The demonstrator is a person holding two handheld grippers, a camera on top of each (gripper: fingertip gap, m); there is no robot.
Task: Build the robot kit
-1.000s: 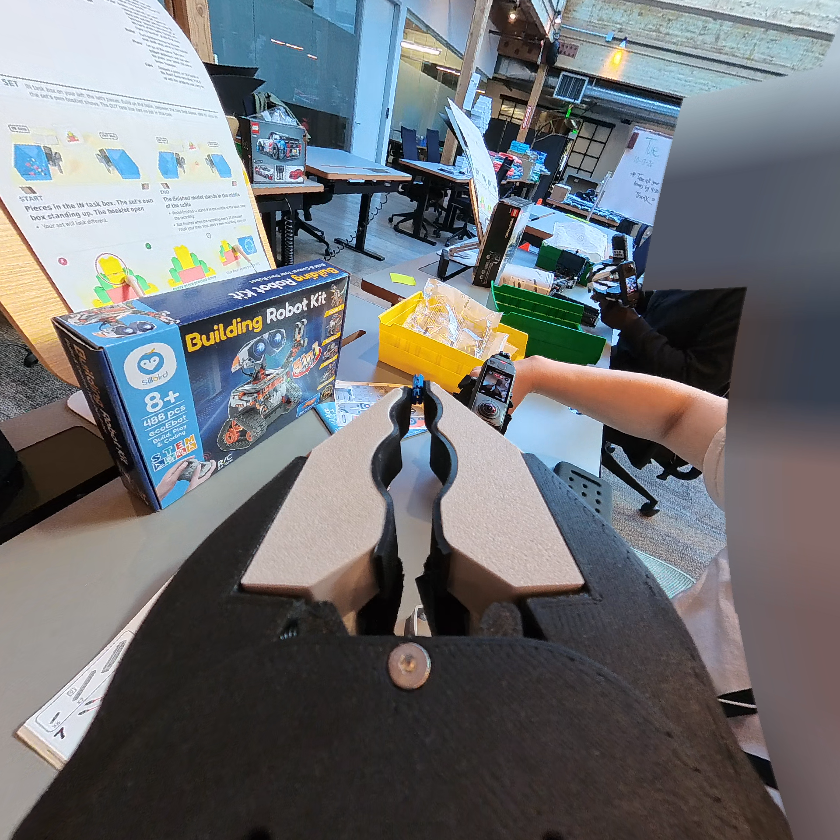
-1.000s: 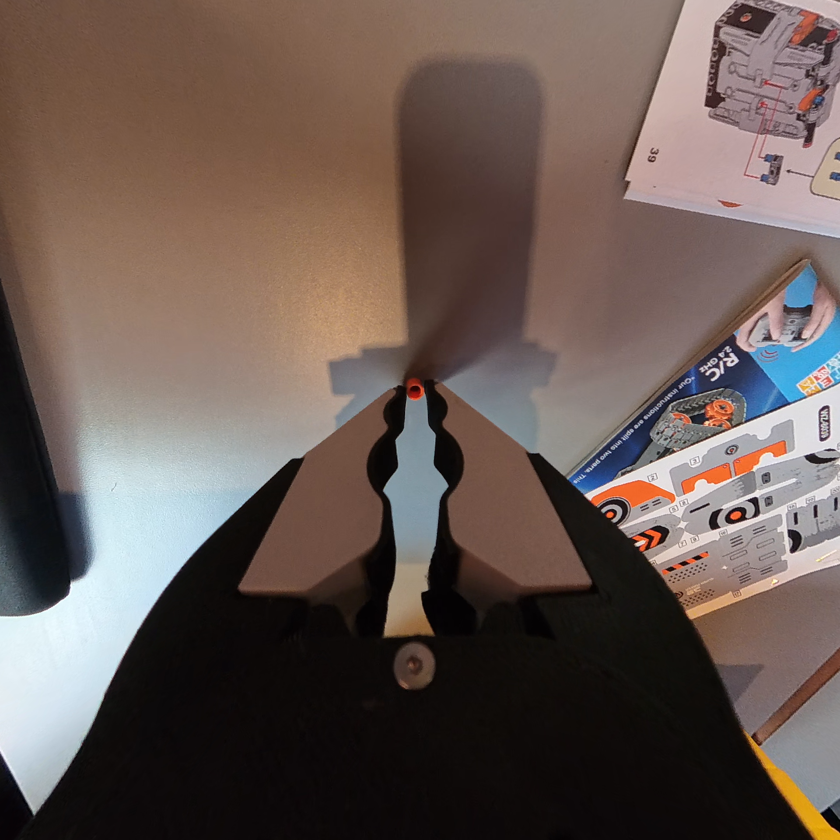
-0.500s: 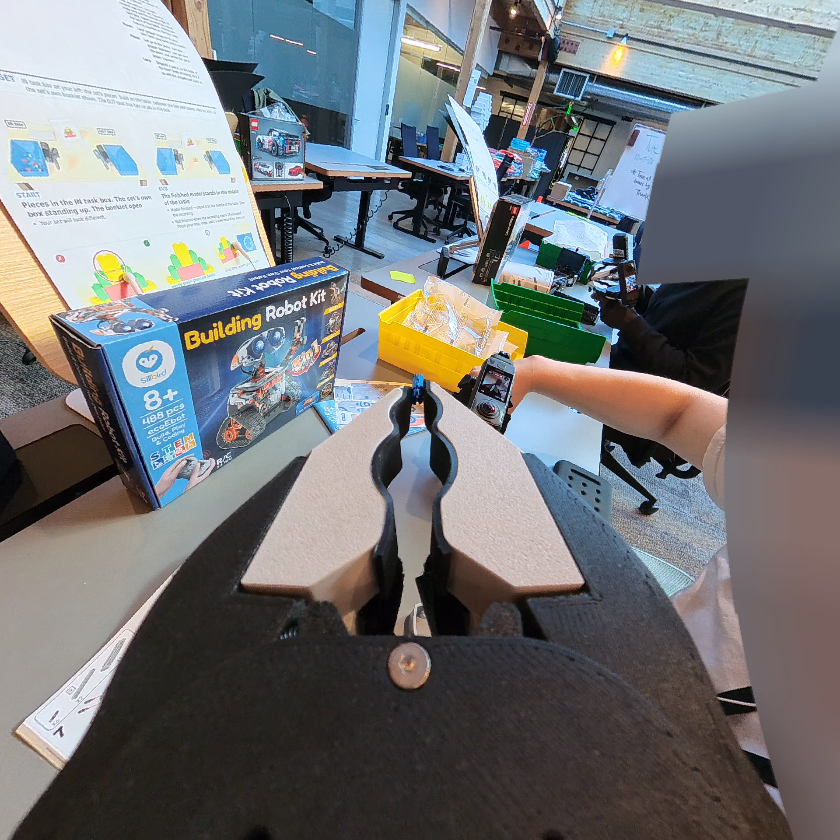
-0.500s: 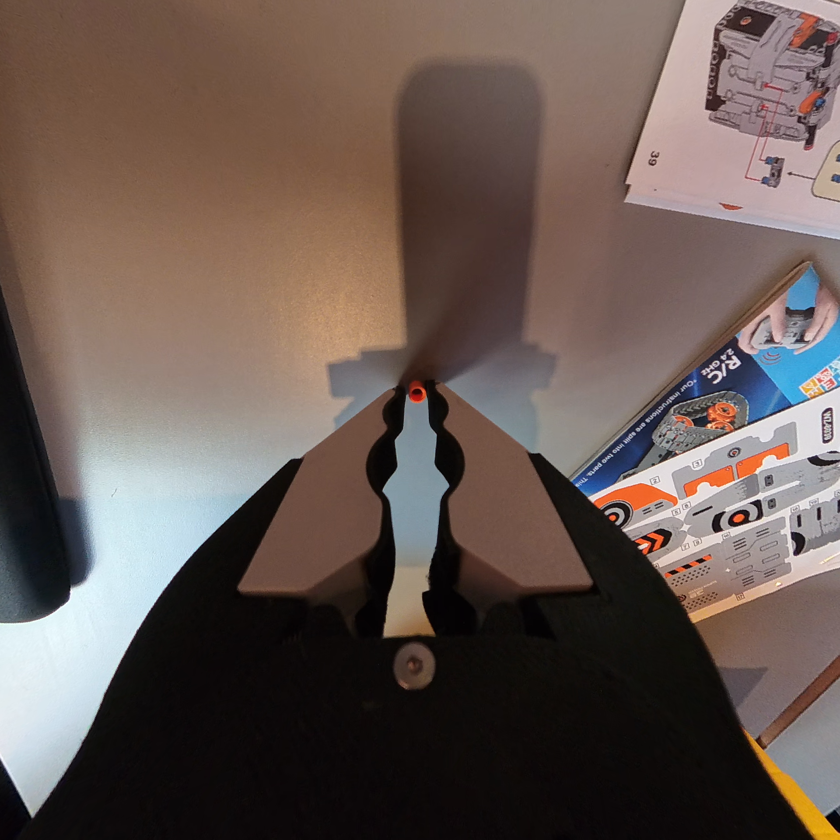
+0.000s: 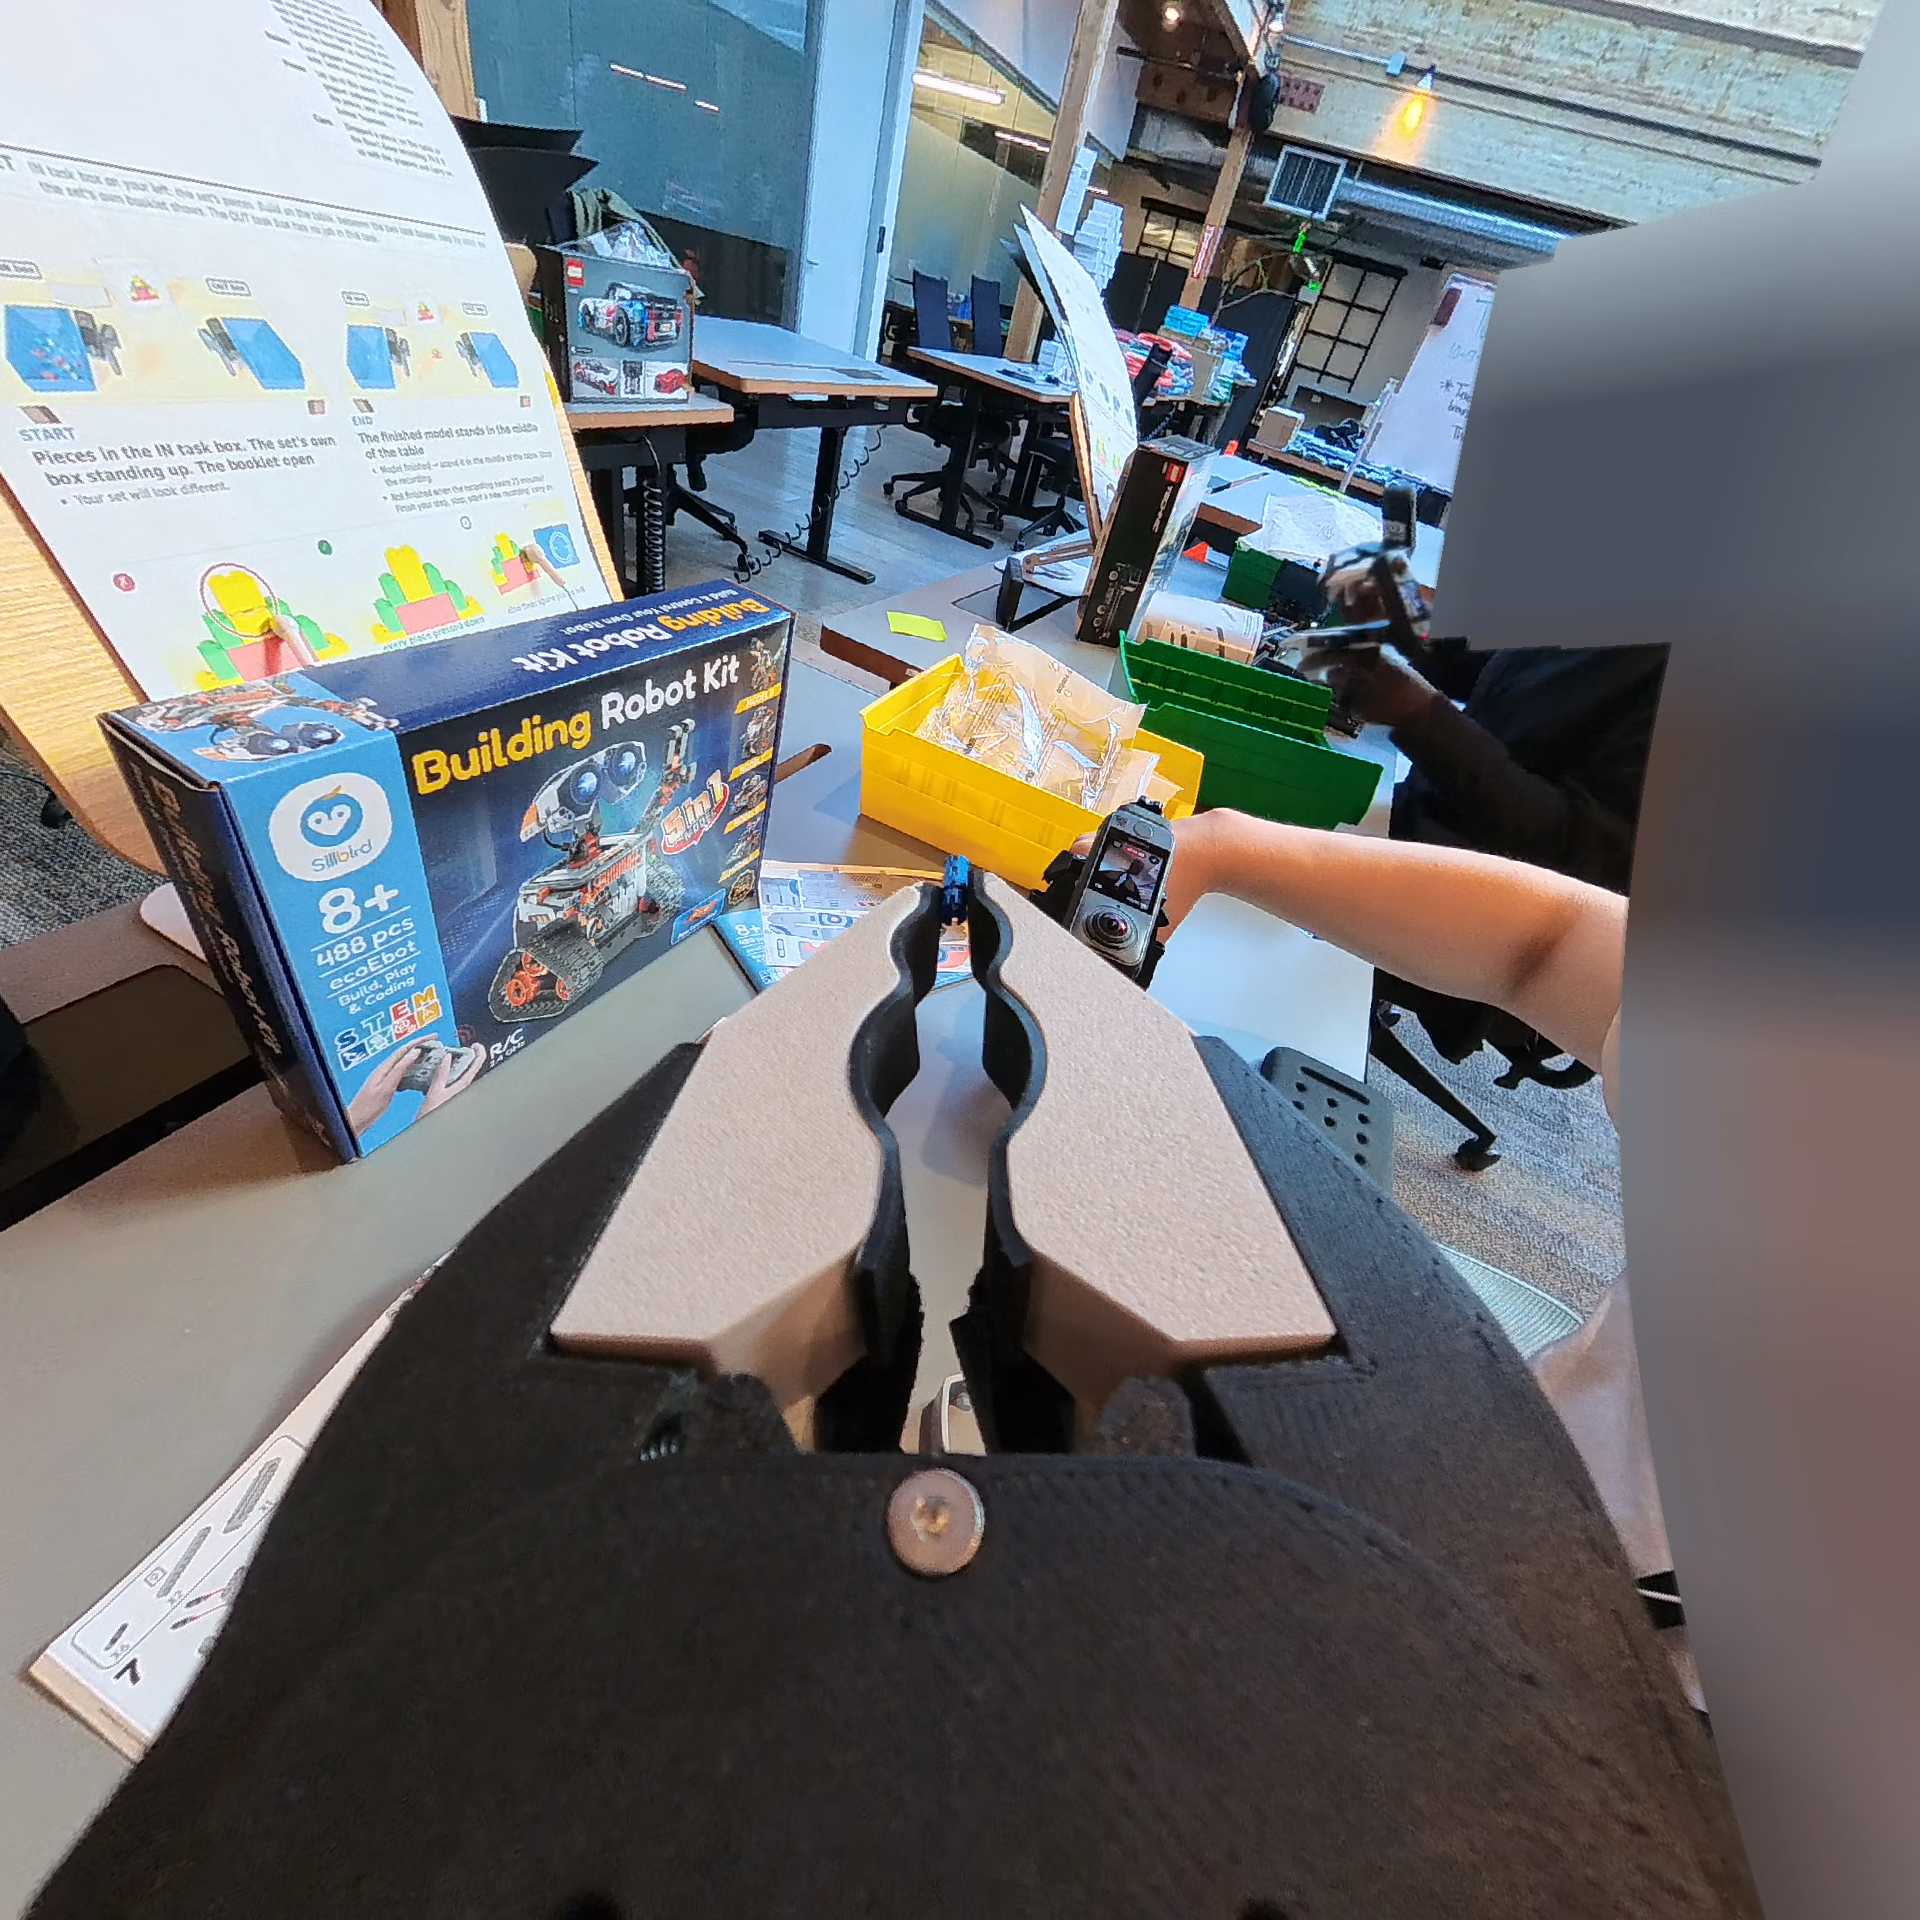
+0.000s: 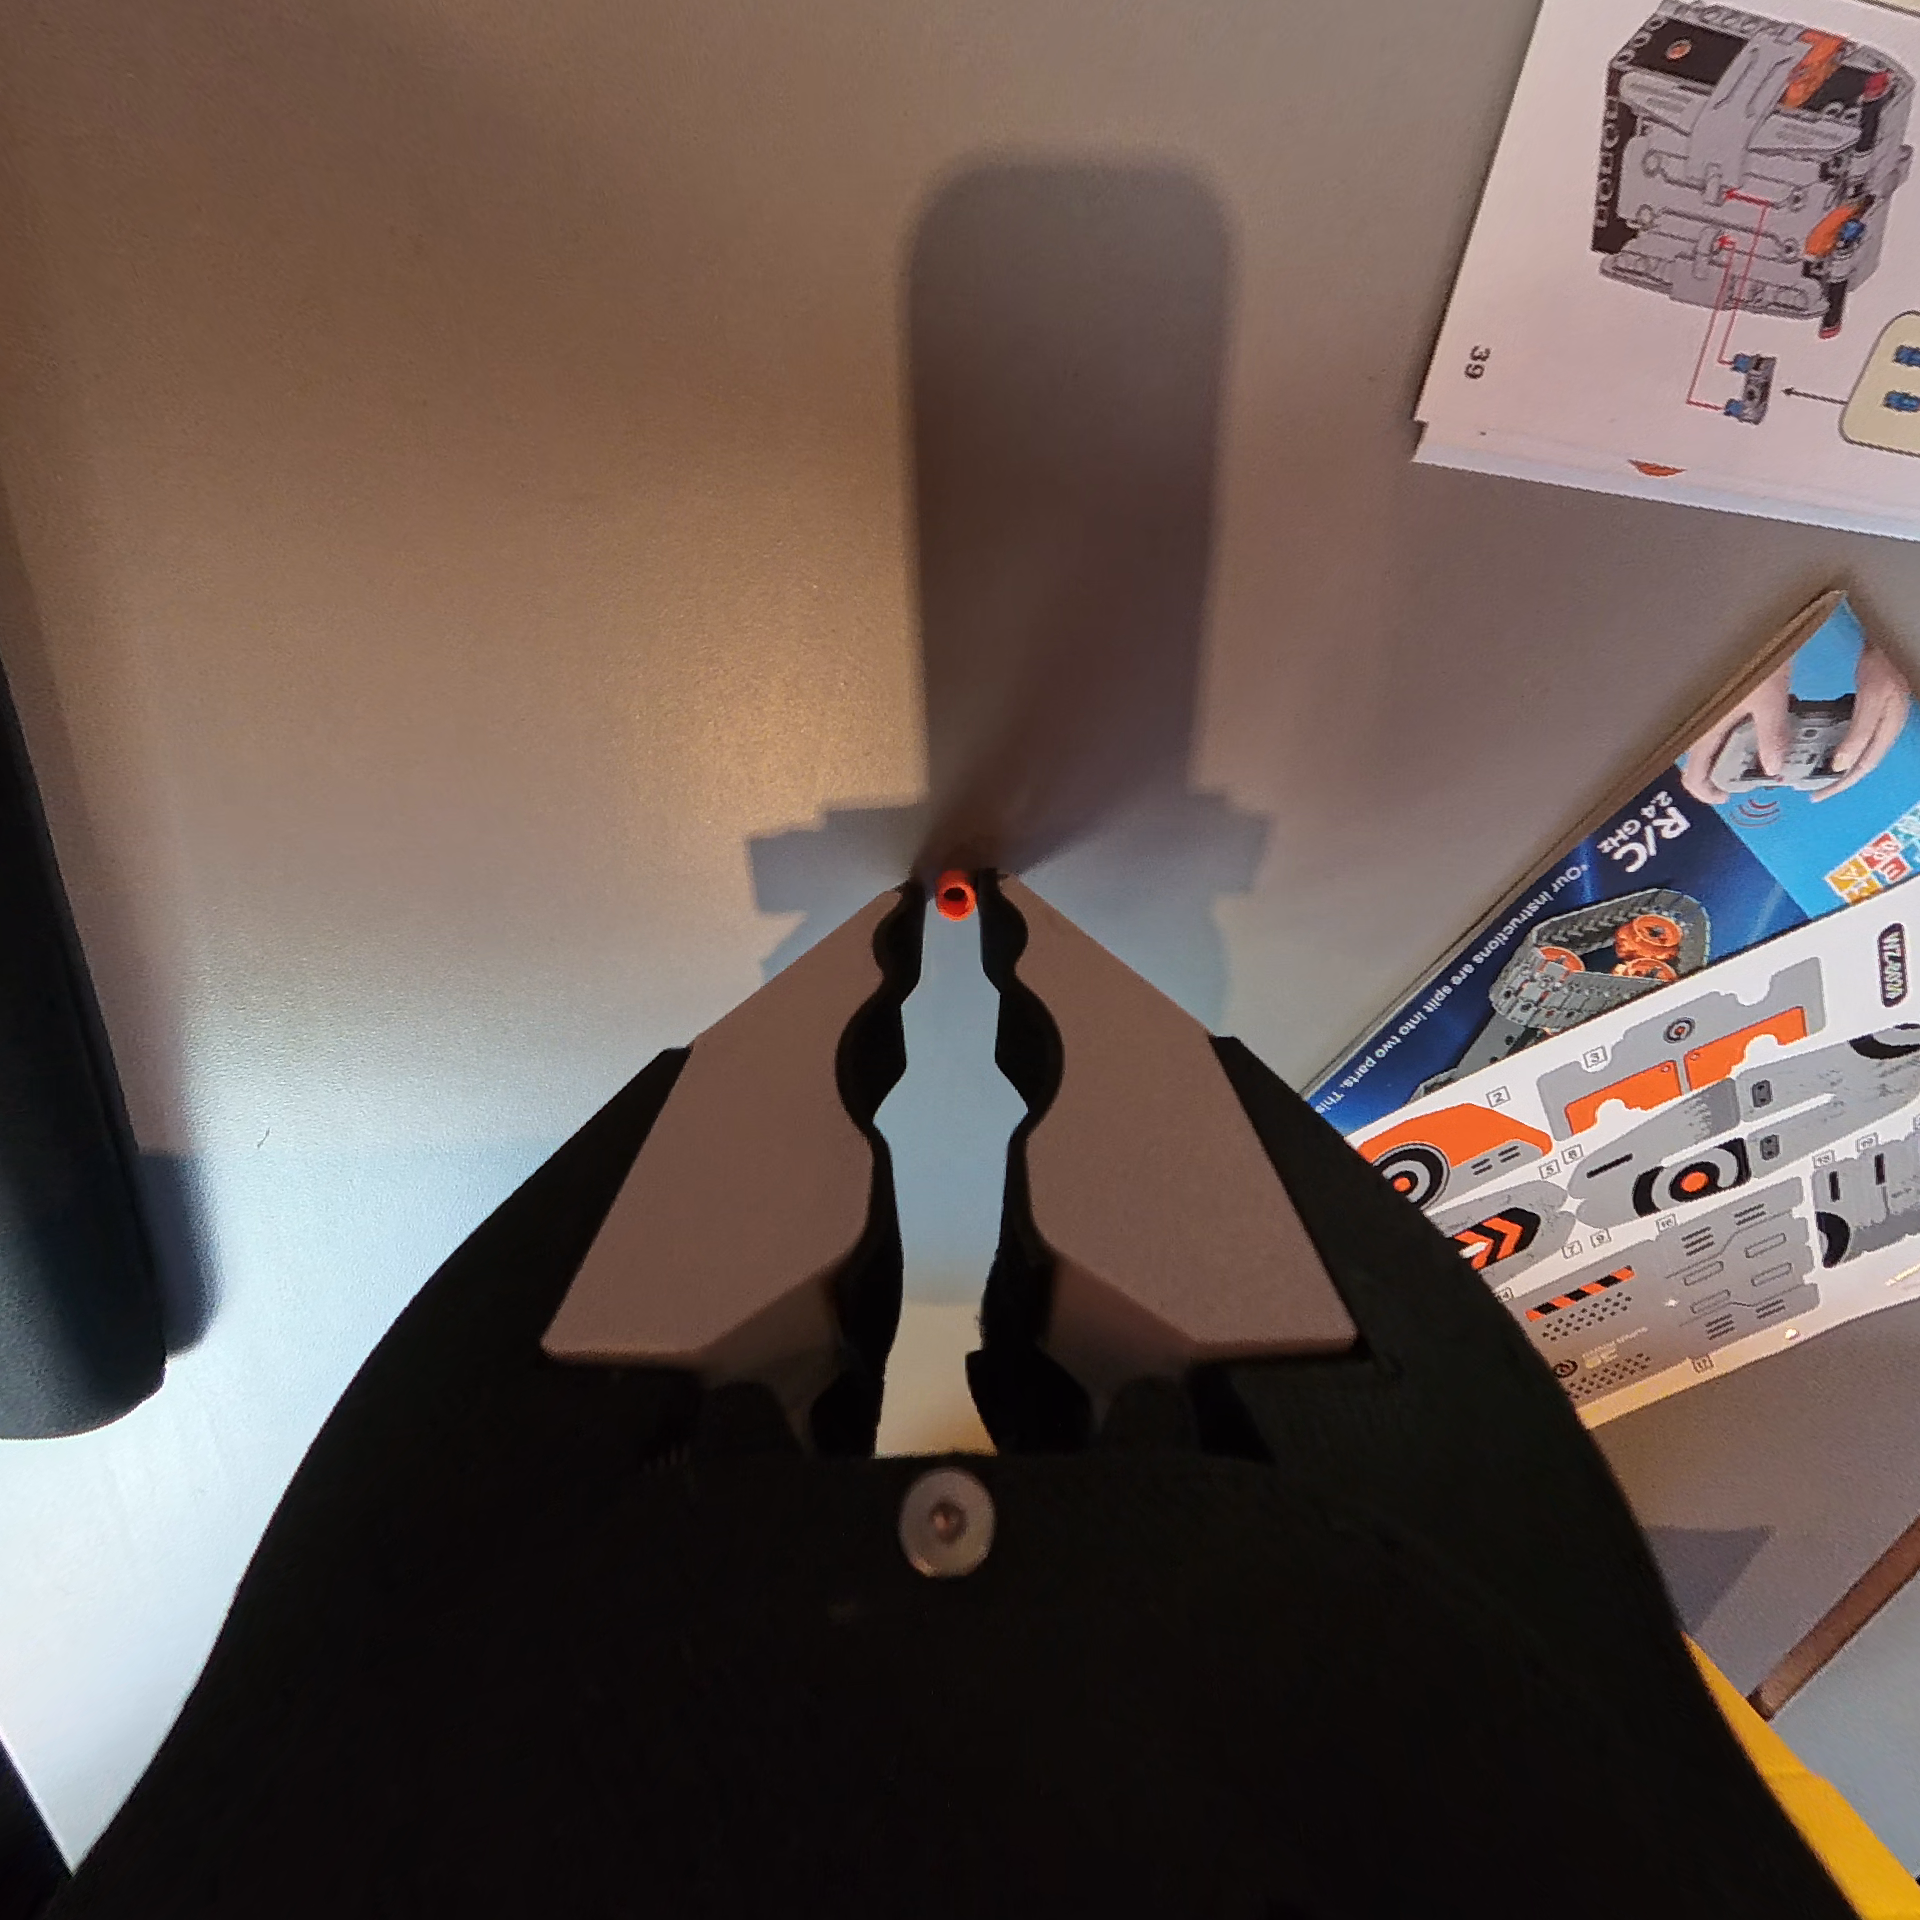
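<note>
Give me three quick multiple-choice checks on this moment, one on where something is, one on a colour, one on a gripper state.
1. Where does the yellow bin sit in the left wrist view?
A. To the right of the blue kit box, on the grey table
B. On top of the kit box
C. On the floor under a chair

2. What colour is the small piece at the tips of the right gripper?
A. Green
B. Orange-red
C. White

3. What is the state of the left gripper?
A. Wide open and empty
B. Out of view
C. Shut on a small blue piece

Answers:
1 A, the bin stands on the tabletop, to the box's right.
2 B, an orange-red tube end shows between the tips.
3 C, the tips pinch a blue piece.
</note>
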